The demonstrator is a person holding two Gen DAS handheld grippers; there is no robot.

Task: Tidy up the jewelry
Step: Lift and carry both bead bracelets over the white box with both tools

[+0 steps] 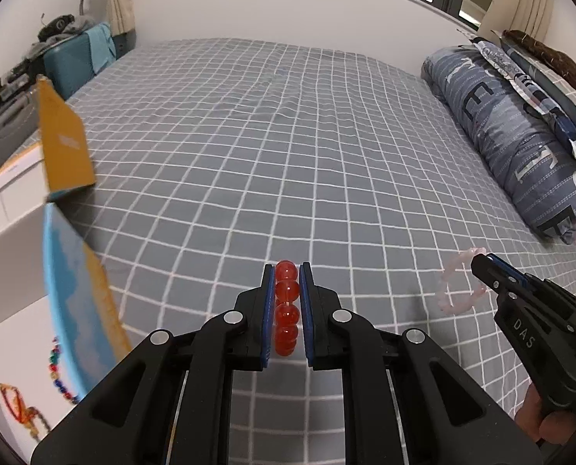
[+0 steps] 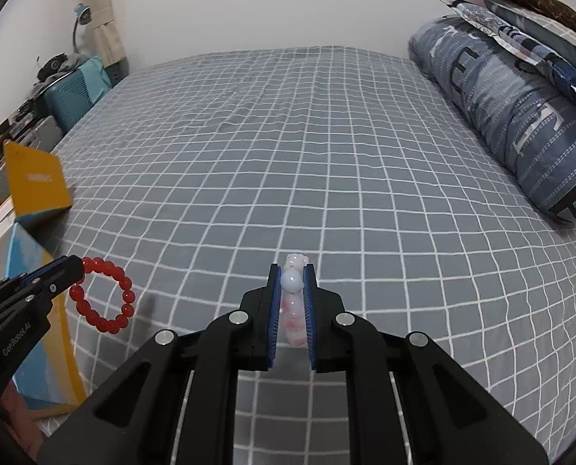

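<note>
My left gripper (image 1: 286, 271) is shut on a red bead bracelet (image 1: 286, 306) and holds it above the grey checked bed; the right wrist view shows this bracelet (image 2: 104, 300) hanging as a ring from the left gripper (image 2: 76, 267). My right gripper (image 2: 292, 271) is shut on a pale pink bead bracelet (image 2: 293, 310), also above the bed. In the left wrist view the pink bracelet (image 1: 460, 286) hangs from the right gripper (image 1: 477, 261). An open box (image 1: 74, 290) with blue and yellow walls stands at the left. Coloured bead jewelry (image 1: 59, 372) lies inside it.
The grey checked bedsheet (image 1: 288, 135) spreads ahead. The box's yellow lid flap (image 1: 65, 143) stands up at the left. Blue patterned pillows (image 1: 512, 135) lie along the right. A teal suitcase (image 1: 74, 62) and clutter stand beyond the bed's left edge.
</note>
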